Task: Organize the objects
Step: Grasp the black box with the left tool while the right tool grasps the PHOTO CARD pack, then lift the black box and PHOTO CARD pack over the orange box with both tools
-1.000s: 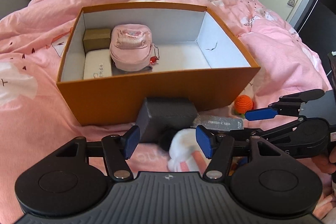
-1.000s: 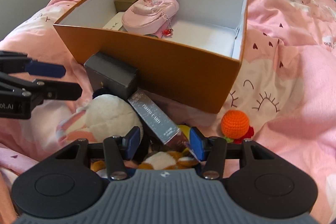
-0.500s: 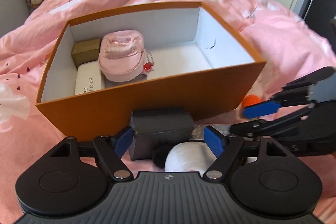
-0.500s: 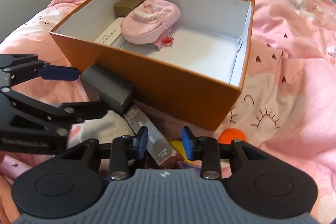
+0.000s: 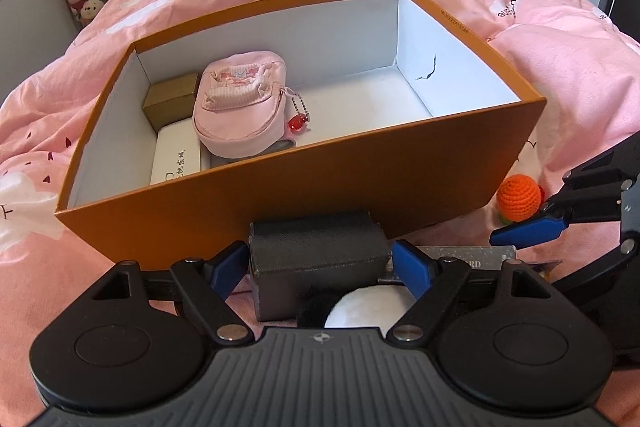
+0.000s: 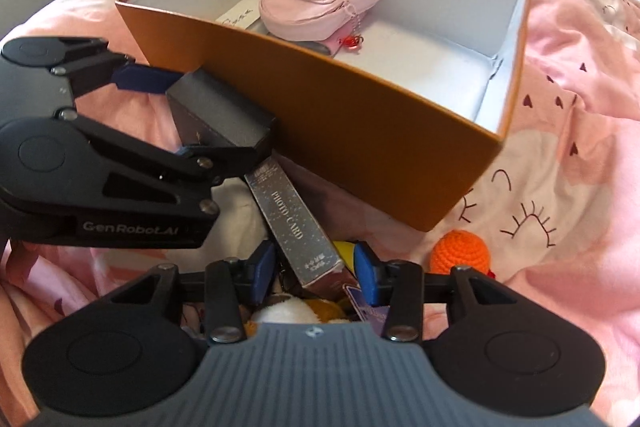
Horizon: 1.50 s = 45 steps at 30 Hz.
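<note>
The left claw has just been opening; it stands spread around the grey box, not pinching. Close it squarely, then lift over the orange box wall. The right claw stands half spread, its jaws either side of the card box.

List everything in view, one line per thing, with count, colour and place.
storage box: 1, orange outside, white inside, on the bedspread
bedspread: 1, pink, under everything
pouch: 1, pink, with a red charm, inside the box at its left end
small carton: 1, brown, inside the box, far left corner
white case: 1, white, inside the box, near left
dark box: 1, dark grey, outside the storage box's near wall
photo card box: 1, silver, beside the dark box
crochet ball: 1, orange, by the storage box's right corner
plush toys: white and brown, count unclear, nearest the cameras
left gripper: jaws just opened, straddling the dark box
right gripper: open around the photo card box
</note>
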Tool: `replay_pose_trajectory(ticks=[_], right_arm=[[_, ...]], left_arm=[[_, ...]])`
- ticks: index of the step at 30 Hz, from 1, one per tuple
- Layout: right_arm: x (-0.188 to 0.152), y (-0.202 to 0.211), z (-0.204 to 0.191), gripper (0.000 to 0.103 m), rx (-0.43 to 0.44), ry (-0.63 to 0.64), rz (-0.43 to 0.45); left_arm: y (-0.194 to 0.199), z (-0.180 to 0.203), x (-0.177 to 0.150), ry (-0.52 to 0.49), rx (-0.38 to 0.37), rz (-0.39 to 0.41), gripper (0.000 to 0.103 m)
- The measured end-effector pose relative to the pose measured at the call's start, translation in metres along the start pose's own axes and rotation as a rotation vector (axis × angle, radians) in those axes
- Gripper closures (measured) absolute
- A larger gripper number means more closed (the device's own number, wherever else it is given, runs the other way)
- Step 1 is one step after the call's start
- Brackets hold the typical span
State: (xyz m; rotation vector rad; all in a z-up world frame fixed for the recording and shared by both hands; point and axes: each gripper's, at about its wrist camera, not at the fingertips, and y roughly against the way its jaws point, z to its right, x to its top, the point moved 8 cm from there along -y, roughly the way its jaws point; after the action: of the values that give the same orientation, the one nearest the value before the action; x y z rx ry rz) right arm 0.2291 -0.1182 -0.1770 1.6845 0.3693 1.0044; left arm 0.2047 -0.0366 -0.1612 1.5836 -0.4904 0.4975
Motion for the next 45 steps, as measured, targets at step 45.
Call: replay_pose_trajectory(ticks=[45], right_arm=[[0.061,0.151,-0.009,0.079,0.029,-0.078,0.414]], left_arm=[[0.138,-0.037,0.059,0.134,-0.197,0.298,0.013]])
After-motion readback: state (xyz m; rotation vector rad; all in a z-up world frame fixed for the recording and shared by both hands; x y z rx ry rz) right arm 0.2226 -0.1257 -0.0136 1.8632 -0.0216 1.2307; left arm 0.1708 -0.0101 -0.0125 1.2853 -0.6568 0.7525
